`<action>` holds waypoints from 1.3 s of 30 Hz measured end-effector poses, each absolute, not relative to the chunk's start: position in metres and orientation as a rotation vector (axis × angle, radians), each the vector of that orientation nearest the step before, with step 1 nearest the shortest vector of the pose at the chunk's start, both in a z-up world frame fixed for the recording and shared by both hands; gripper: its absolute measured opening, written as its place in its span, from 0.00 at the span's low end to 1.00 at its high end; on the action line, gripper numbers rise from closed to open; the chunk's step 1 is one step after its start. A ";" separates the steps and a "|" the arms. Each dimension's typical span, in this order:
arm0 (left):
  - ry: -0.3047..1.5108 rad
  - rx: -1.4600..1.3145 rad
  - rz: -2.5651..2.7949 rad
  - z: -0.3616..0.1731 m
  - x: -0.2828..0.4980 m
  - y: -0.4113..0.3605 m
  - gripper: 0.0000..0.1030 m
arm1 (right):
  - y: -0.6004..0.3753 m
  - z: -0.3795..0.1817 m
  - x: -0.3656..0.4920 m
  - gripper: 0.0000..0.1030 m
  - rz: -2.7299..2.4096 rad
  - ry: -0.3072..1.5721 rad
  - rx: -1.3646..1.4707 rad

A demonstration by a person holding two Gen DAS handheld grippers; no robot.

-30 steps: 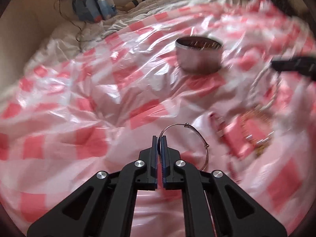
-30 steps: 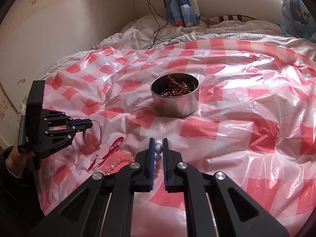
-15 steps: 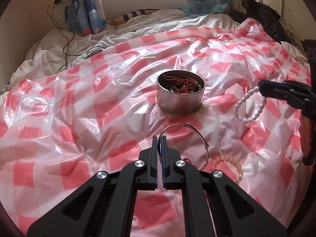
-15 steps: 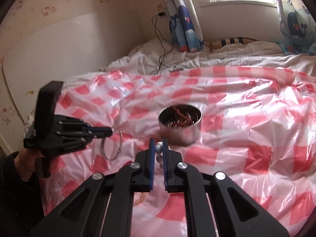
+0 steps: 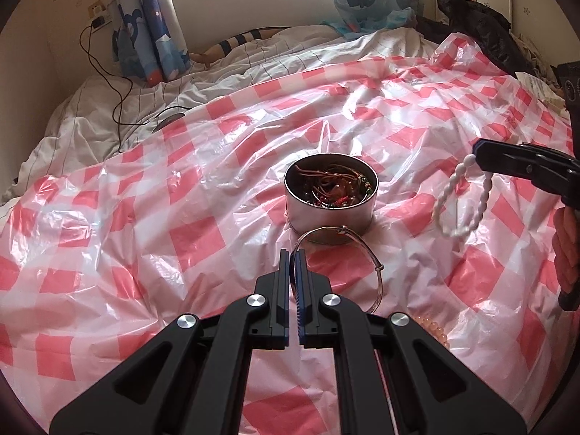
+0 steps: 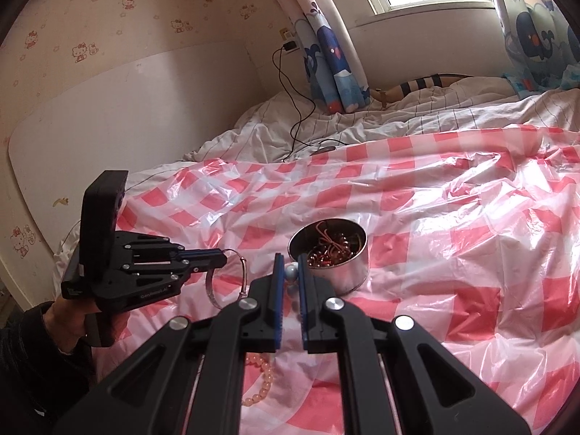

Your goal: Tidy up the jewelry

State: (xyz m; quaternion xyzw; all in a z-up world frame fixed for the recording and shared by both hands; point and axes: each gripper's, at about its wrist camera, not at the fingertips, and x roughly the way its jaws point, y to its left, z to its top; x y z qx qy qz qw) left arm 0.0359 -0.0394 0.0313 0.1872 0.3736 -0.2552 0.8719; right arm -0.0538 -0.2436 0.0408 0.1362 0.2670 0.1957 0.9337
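A round metal tin [image 5: 330, 195] holding several bracelets sits on the red-checked plastic sheet [image 5: 181, 188]; it also shows in the right wrist view [image 6: 335, 259]. My left gripper [image 5: 294, 253] is shut on a thin silver bangle [image 5: 362, 253] and holds it in the air just short of the tin; in the right wrist view the left gripper [image 6: 221, 259] shows with the bangle [image 6: 226, 279] hanging from it. My right gripper [image 6: 291, 272] is shut on a white bead bracelet [image 6: 292, 272], which hangs as a loop [image 5: 460, 199] right of the tin.
A peach bead bracelet [image 6: 262, 380] lies on the sheet below the grippers, also seen in the left wrist view [image 5: 433, 330]. White bedding [image 5: 253, 58], a charger cable [image 5: 119, 83] and curtains lie beyond the sheet. A wall stands at the left.
Both grippers have risen and moved toward the tin, carrying the bangle and the white bead bracelet. The tin now sits closer in both views.
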 end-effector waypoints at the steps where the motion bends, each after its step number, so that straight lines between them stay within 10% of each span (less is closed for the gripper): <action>1: 0.780 0.392 -0.534 0.032 0.037 -0.040 0.03 | -0.244 0.041 -0.052 0.08 0.403 0.545 0.279; 39: 0.830 0.123 -0.623 0.033 0.116 -0.059 0.03 | -0.257 0.058 0.018 0.08 0.371 0.479 0.326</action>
